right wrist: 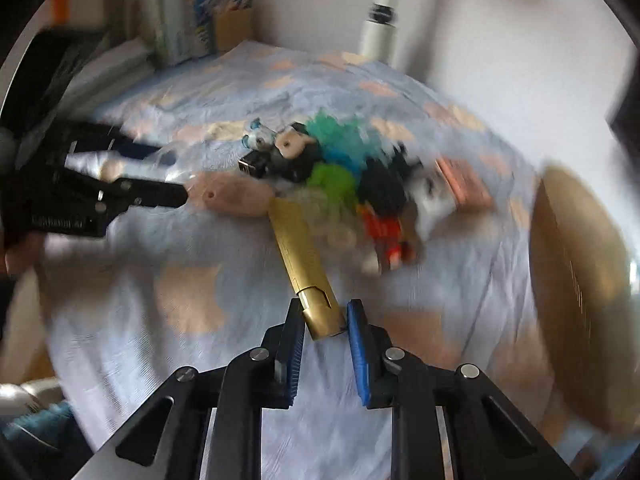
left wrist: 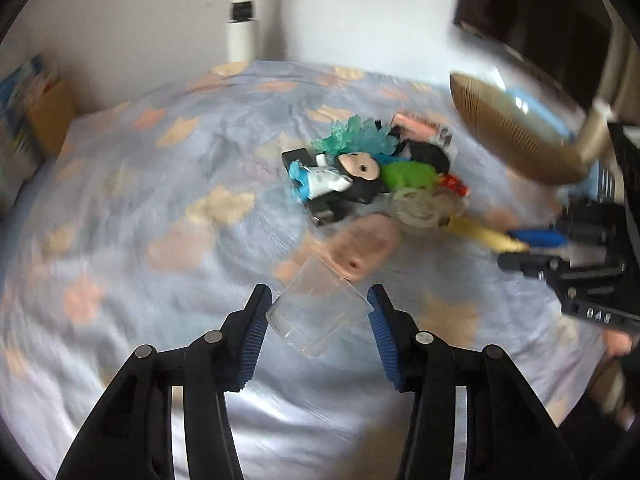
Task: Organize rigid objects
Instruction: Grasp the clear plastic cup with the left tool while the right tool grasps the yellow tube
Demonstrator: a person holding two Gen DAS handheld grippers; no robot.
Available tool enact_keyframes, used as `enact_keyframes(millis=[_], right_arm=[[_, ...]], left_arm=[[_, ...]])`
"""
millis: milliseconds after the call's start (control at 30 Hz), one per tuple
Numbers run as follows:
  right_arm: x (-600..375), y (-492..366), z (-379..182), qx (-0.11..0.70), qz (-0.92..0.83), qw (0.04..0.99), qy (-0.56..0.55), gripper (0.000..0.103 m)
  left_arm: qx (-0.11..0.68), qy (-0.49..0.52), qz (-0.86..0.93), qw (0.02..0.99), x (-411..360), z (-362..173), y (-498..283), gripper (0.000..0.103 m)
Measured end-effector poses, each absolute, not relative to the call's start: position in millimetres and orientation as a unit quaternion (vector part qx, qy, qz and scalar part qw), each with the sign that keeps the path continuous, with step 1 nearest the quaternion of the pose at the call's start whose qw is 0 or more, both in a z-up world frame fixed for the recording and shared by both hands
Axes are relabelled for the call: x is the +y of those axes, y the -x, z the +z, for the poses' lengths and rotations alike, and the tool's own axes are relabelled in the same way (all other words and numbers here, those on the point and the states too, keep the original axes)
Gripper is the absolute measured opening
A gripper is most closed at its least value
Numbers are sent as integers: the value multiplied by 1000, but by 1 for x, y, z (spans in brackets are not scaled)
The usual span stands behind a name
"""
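A pile of small objects (left wrist: 372, 176) lies on the patterned bedsheet (left wrist: 160, 208): a black-and-white figure, teal crystals, a green piece, a red piece, a clear ring. My left gripper (left wrist: 318, 300) is shut on a clear plastic box (left wrist: 316, 312), with a pink oval piece (left wrist: 360, 248) just beyond it. My right gripper (right wrist: 322, 312) is shut on the near end of a gold bar (right wrist: 304, 264) that reaches toward the pile (right wrist: 340, 176). The left gripper also shows in the right wrist view (right wrist: 176, 196), next to the pink piece (right wrist: 232, 196).
A round gold ribbed container (left wrist: 516, 132) stands at the right; it also shows in the right wrist view (right wrist: 580, 292). Books and boxes (right wrist: 200, 24) stand against the wall at the bed's far corner. A white pipe (left wrist: 242, 12) runs up the wall.
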State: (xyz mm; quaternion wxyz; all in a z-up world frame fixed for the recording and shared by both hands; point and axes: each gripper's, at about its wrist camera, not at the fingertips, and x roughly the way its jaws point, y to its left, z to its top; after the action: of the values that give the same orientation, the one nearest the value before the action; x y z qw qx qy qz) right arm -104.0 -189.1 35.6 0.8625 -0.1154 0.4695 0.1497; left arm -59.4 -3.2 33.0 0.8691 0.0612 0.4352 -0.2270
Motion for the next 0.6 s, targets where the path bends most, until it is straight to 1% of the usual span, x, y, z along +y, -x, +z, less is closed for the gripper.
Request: enact_keyframes(millis=[100, 233, 300, 333, 367, 400, 433, 467, 567, 600], right_arm=[[-203, 122, 40, 481, 137, 863, 64, 18], [-200, 133, 37, 481, 121, 864, 86, 18], [-201, 134, 33, 493, 124, 858, 73, 24], [-203, 134, 32, 498, 126, 856, 63, 30], [-204, 134, 32, 499, 127, 856, 57, 39], [-204, 134, 33, 495, 125, 858, 59, 44], [-203, 133, 34, 489, 119, 862, 67, 54], [-202, 132, 36, 482, 112, 866, 77, 55], [-197, 120, 41, 477, 117, 867, 90, 55], [-195, 116, 41, 477, 120, 865, 93, 55]], left_arm=[[415, -67, -176, 890, -14, 32, 75, 47], [405, -71, -166, 896, -23, 31, 86, 47], [408, -69, -164, 895, -24, 29, 86, 47], [410, -63, -166, 895, -21, 28, 87, 47], [412, -59, -167, 894, -19, 28, 88, 47], [414, -54, -169, 893, -16, 28, 89, 47], [418, -49, -172, 891, -12, 27, 90, 47], [421, -47, -174, 889, -11, 28, 90, 47], [426, -46, -194, 882, -8, 27, 95, 48], [429, -47, -203, 879, -8, 26, 97, 53]])
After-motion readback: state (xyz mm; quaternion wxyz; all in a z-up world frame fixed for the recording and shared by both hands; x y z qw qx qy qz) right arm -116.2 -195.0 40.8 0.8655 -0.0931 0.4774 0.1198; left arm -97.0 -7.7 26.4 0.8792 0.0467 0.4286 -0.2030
